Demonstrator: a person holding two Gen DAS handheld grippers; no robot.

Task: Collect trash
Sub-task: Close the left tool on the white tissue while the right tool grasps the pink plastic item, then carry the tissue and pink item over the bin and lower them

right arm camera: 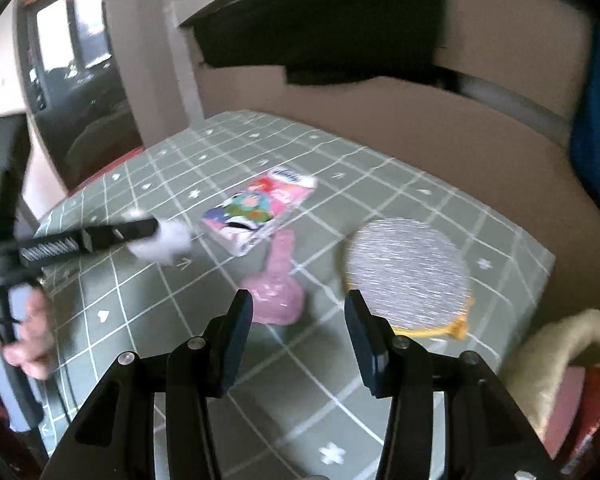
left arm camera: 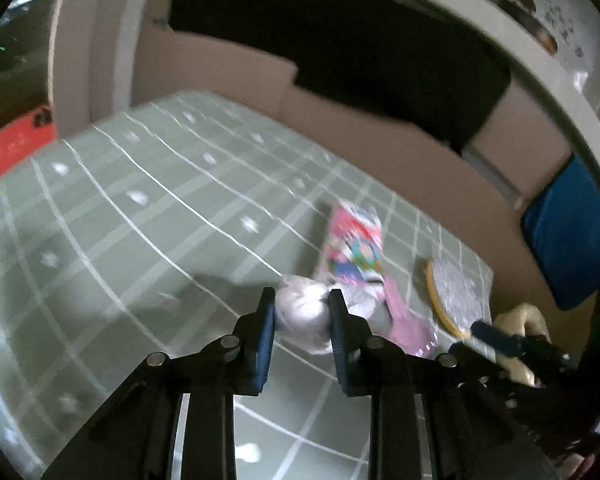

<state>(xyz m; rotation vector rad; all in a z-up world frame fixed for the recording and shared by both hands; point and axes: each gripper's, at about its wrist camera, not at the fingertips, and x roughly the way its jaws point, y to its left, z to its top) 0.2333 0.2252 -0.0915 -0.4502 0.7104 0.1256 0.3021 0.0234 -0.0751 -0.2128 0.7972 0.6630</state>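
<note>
Pinching a crumpled white tissue wad (left arm camera: 302, 316) between its blue pads, the left claw (left arm camera: 302, 300) sat low in the centre of the left wrist view, jaws drawn in against the wad's sides; whether the wad had left the tabletop (left arm camera: 120, 208) could not be told through the blur. Just beyond it lay a colourful snack wrapper (left arm camera: 354, 246), with a pink plastic scrap (left arm camera: 406, 320) to its lower right and a round silver disc with a yellow rim (left arm camera: 454, 294) further right. The right claw (right arm camera: 296, 308) hung empty, jaws spread wide, over the pink scrap and beside the disc. A clean lift probably meant keeping the squeeze gentle and rising straight, so the soft wad would not slip or drag the wrapper.
</note>
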